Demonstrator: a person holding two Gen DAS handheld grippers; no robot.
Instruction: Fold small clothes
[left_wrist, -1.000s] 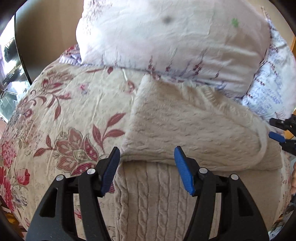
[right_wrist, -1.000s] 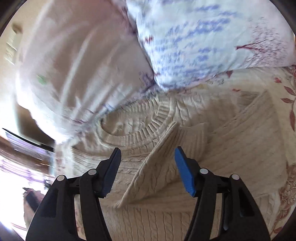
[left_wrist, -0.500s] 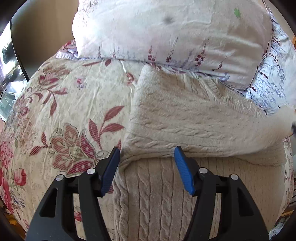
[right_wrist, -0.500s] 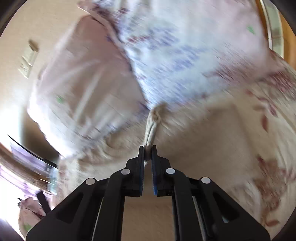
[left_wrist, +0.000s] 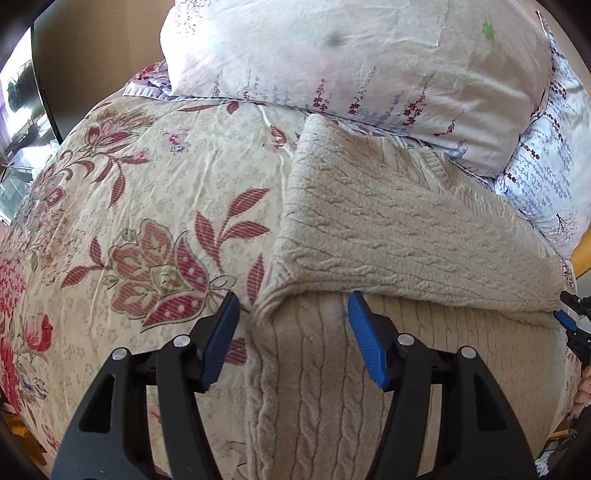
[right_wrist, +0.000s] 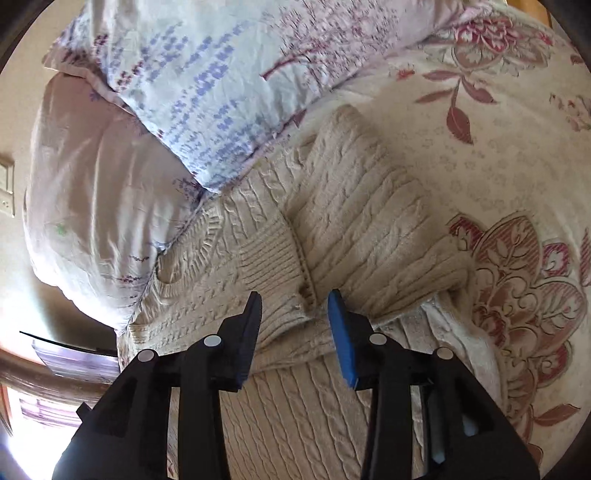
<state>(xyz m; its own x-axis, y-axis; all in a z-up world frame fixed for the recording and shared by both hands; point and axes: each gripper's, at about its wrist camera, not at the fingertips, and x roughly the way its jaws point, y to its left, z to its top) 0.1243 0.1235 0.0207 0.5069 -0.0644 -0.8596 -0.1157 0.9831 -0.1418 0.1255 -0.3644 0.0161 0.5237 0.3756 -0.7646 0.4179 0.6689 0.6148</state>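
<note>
A cream cable-knit sweater (left_wrist: 399, 229) lies on a floral bedspread (left_wrist: 147, 206), its sleeves folded across the body. My left gripper (left_wrist: 293, 314) is open and empty, its blue pads either side of the folded sleeve's lower left corner. My right gripper (right_wrist: 295, 314) is open and empty, just above the ribbed cuff (right_wrist: 273, 258) of the other folded sleeve (right_wrist: 369, 229). The right gripper's tip also shows at the right edge of the left wrist view (left_wrist: 569, 317), by the sweater's right side.
Two floral pillows (left_wrist: 351, 62) (right_wrist: 207, 85) lie against the sweater's collar end. A dark rounded edge (left_wrist: 48, 81) and a wall stand beyond the bed's far left. A wooden edge (left_wrist: 581, 258) shows at the right.
My right gripper, shut on the sleeve half a second ago, carried it across the sweater's body, then opened and let it go. My left gripper stayed open and barely moved.
</note>
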